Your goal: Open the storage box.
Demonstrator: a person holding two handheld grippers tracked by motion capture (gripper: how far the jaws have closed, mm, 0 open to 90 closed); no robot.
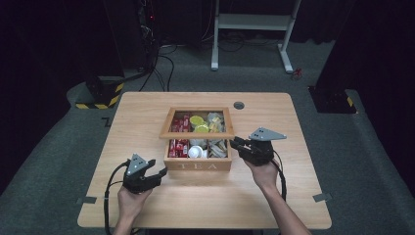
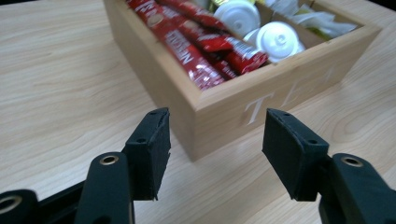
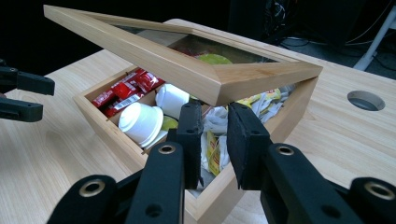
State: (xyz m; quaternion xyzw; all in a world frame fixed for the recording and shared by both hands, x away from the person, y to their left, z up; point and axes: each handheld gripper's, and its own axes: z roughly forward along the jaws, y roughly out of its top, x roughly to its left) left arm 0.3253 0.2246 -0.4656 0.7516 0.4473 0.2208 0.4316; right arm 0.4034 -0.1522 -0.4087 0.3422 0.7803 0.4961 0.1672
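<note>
The wooden table point(image 1: 147, 105) carries the tea box point(image 1: 198, 165) at its centre, glass lid point(image 1: 196, 134) propped half open; the right gripper point(image 1: 238, 144), at the box's three o'clock, has its jaws drawn close at the lid's corner, pinch unclear; the left gripper point(image 1: 159, 175), at eight o'clock, jaws spread, empty, just off the front corner; red sachets point(image 2: 187, 42) and white pods point(image 2: 276, 39) lie inside.

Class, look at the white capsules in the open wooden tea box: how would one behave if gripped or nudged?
A white capsule looks thin-walled and light, so hard squeezing might dent it. Its round, tapered body would probably roll in a curve. The smooth surface may slip between jaws.
</note>
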